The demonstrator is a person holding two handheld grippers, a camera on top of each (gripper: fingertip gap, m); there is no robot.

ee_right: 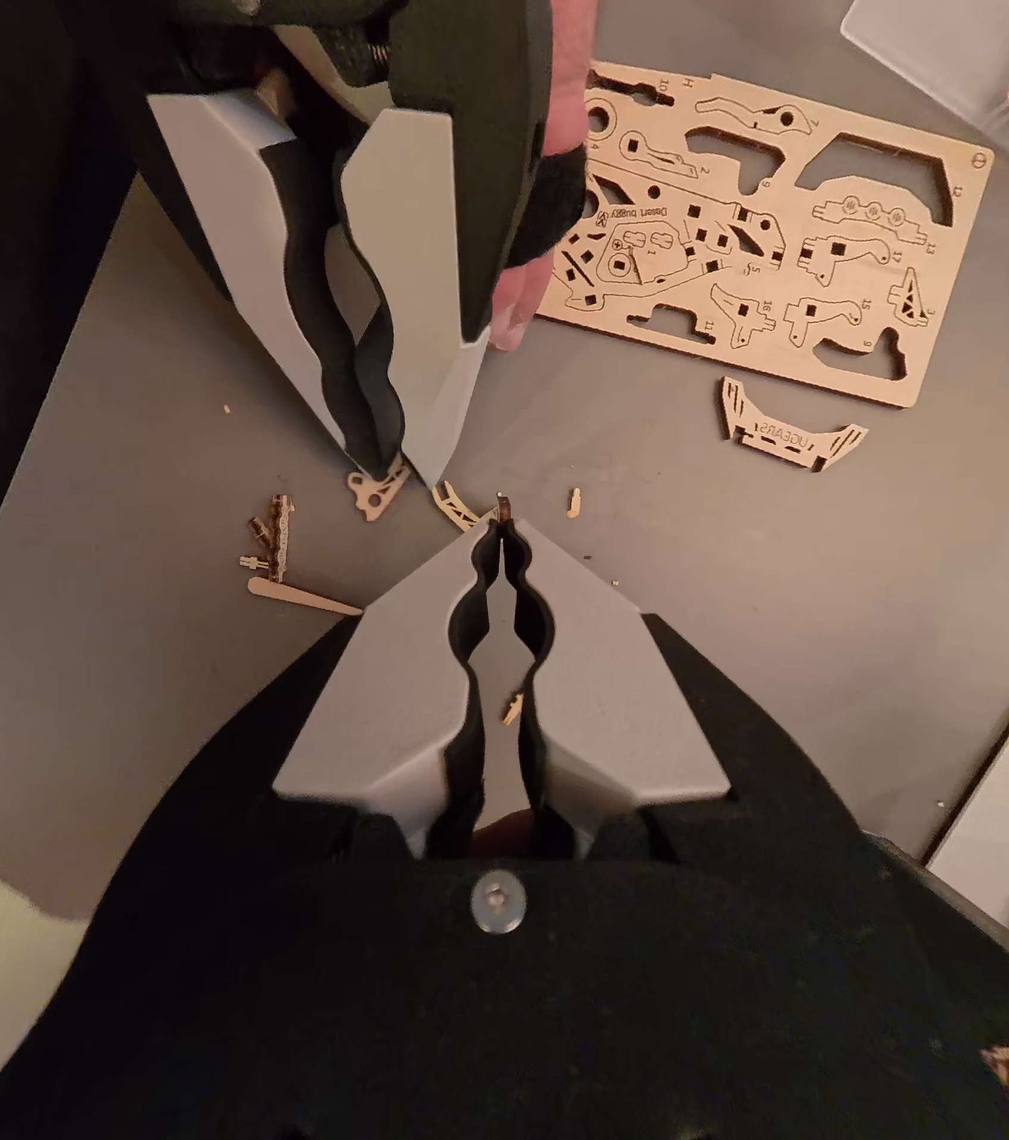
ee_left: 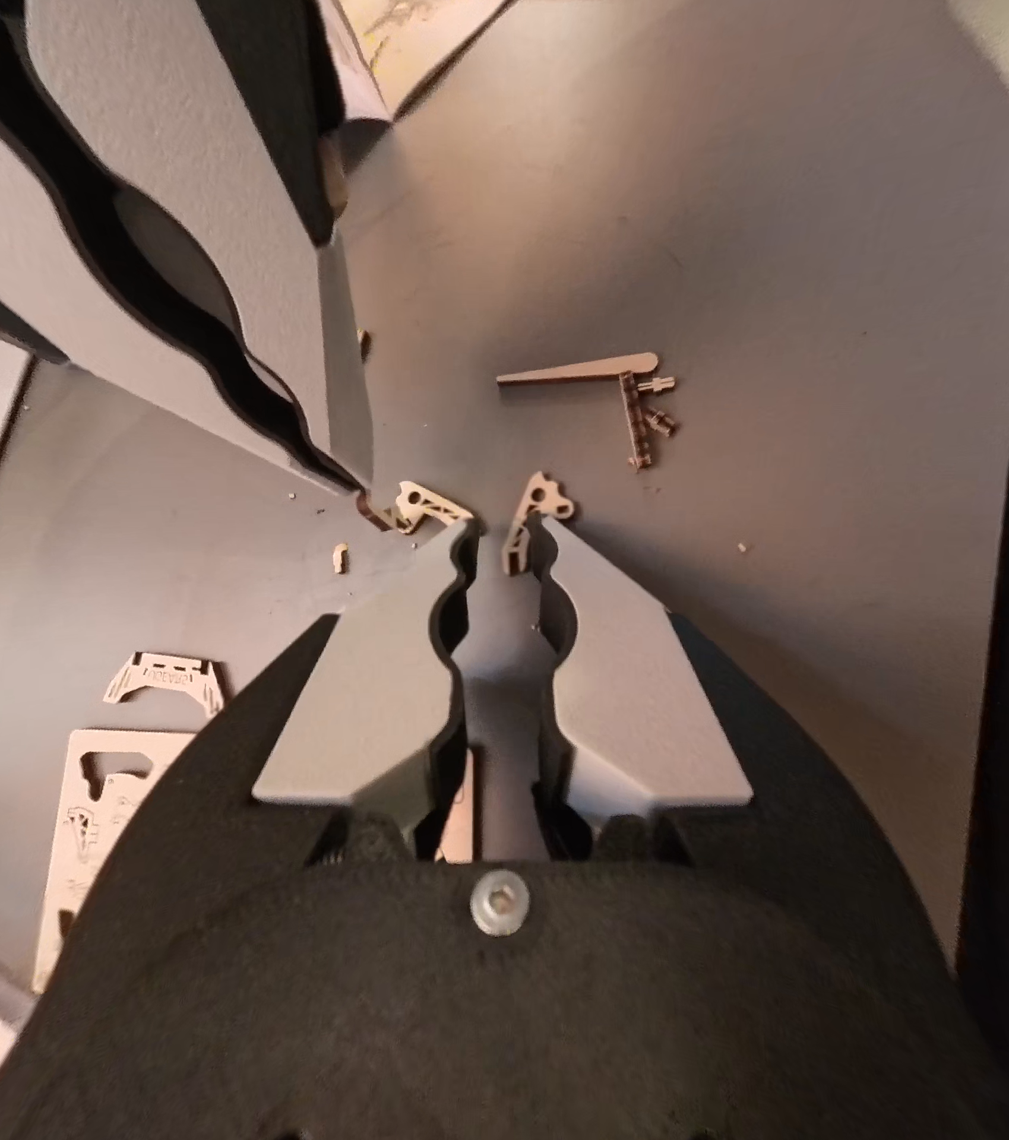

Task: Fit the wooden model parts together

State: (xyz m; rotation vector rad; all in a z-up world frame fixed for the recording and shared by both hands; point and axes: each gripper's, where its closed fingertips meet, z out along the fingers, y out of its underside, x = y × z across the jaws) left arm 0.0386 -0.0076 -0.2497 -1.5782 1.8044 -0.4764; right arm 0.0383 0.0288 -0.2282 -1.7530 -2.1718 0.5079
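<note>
Right gripper [ee_right: 500, 535] jaws pinching truss part [ee_right: 458, 509] at tip; left gripper [ee_left: 511, 530] narrow, holding bracket [ee_left: 542, 503] w/ lobes sticking out ahead.

Both cameras sit just behind their own fingers and look steeply down at the grey bench [ee_left: 736, 216], close above it. The left wrist view faces the right hand-held gripper [ee_left: 366, 503], which enters from its upper left; the right wrist view faces the left hand-held gripper [ee_right: 387, 466] at its upper left. They look from opposite sides and share the middle patch: two truss-shaped wooden pieces [ee_left: 428, 509] [ee_right: 375, 493], the tapered wooden stick [ee_left: 576, 370] [ee_right: 298, 598] and the curved bumper-shaped piece [ee_left: 165, 678] [ee_right: 788, 435].
</note>
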